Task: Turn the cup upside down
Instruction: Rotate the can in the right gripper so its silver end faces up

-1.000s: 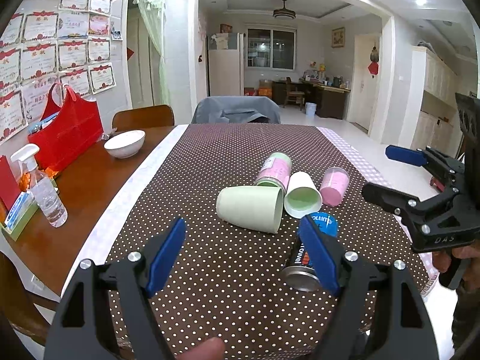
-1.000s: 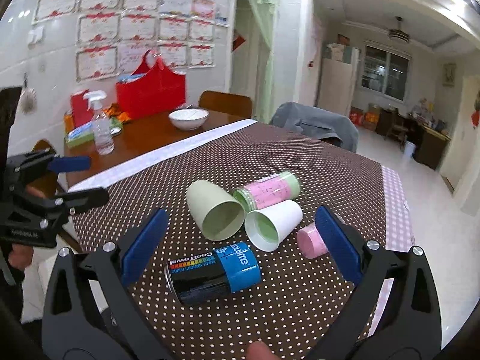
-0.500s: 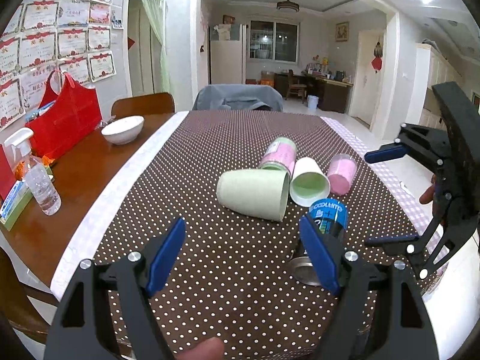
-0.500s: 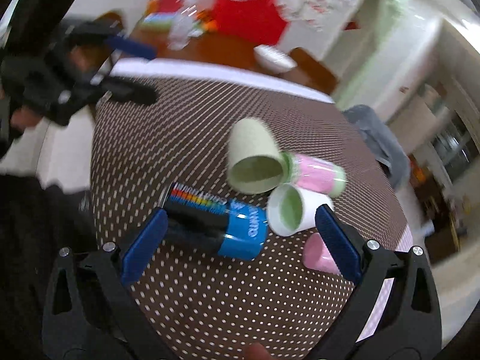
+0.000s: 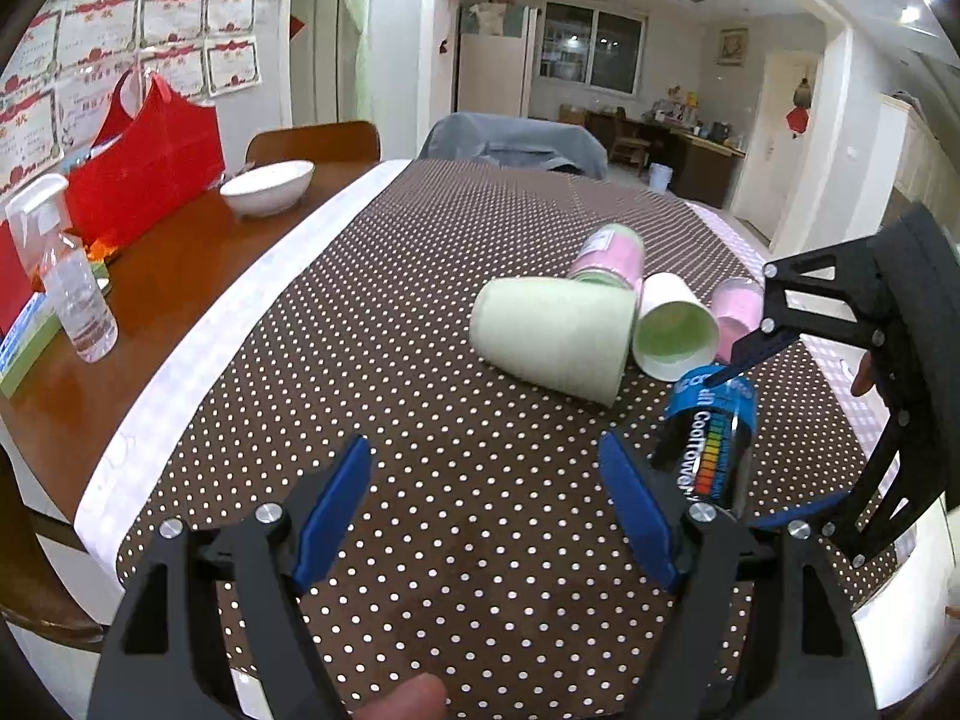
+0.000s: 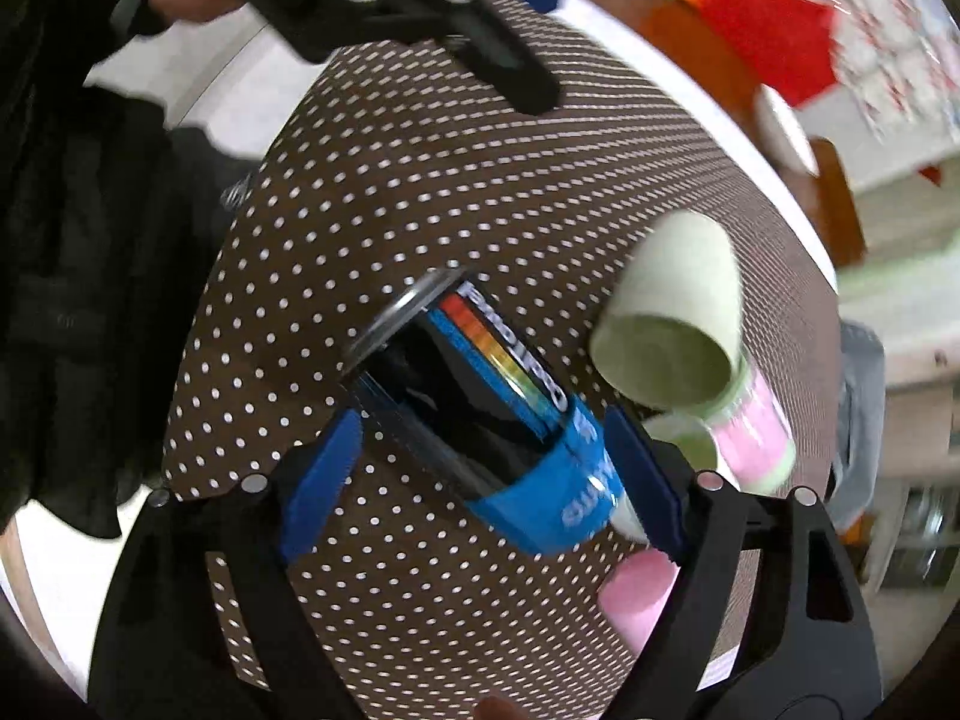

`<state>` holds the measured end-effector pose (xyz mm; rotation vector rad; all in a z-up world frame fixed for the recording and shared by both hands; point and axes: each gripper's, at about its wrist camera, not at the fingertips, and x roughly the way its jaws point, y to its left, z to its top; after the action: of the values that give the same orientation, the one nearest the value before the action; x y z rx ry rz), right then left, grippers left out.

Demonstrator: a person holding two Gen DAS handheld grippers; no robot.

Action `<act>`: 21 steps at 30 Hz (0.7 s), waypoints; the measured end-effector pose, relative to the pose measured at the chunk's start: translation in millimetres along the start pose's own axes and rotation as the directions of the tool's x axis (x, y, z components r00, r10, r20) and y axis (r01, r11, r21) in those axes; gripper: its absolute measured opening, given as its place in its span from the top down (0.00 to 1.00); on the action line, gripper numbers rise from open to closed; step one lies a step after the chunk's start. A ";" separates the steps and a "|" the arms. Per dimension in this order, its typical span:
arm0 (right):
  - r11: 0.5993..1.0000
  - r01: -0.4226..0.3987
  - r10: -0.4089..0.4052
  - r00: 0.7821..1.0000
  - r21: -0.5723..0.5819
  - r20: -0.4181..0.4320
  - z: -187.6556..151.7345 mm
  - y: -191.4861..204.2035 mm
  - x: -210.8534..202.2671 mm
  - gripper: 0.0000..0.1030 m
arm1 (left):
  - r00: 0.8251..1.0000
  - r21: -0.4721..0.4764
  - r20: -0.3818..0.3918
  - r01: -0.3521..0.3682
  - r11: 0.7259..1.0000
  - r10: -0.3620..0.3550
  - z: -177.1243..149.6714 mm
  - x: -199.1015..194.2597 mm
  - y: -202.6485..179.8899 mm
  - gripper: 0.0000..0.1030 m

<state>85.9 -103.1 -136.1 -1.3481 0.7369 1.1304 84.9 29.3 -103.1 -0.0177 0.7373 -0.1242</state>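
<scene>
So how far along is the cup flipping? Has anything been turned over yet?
Nothing is flipped yet: the pale green cup, white cup and blue-and-black cup all lie on their sides. The right tool sits open around the blue-and-black one. The left tool is open, empty.
</scene>
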 end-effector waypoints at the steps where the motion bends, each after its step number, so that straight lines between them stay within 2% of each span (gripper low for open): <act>1: 1.000 -0.007 0.007 1.000 -0.022 -0.013 3.6 -0.1 2.6 0.21 | 1.000 -0.002 -0.004 -0.001 1.000 0.001 0.0 1.7 0.9 0.25; 5: 0.995 -0.039 0.032 0.997 -0.096 -0.071 13.7 0.7 15.0 0.21 | 1.000 -0.010 -0.019 -0.002 1.000 0.001 0.2 9.0 6.4 0.25; 7: 0.994 -0.058 0.050 0.995 -0.094 -0.086 17.0 -0.2 19.6 0.23 | 1.000 -0.013 -0.027 -0.003 1.000 0.003 0.4 14.0 9.3 0.25; 10: 0.994 -0.097 0.091 0.989 -0.041 -0.117 22.8 -8.2 31.1 0.30 | 0.999 -0.021 -0.040 0.000 1.000 -0.001 2.8 21.9 13.6 0.25; 15: 0.983 -0.153 0.166 0.977 0.104 -0.133 18.7 -30.6 39.3 0.31 | 0.999 -0.026 -0.048 0.021 0.999 -0.022 4.0 29.1 16.8 0.25; 21: 0.972 -0.182 0.203 0.970 0.146 -0.137 14.1 -32.1 39.8 0.31 | 0.998 -0.026 -0.049 0.044 0.999 -0.045 3.4 32.4 13.7 0.25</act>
<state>126.0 -77.3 -159.2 -1.2790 1.0550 1.1177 112.4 39.0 -123.1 -0.0546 0.7884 -0.1588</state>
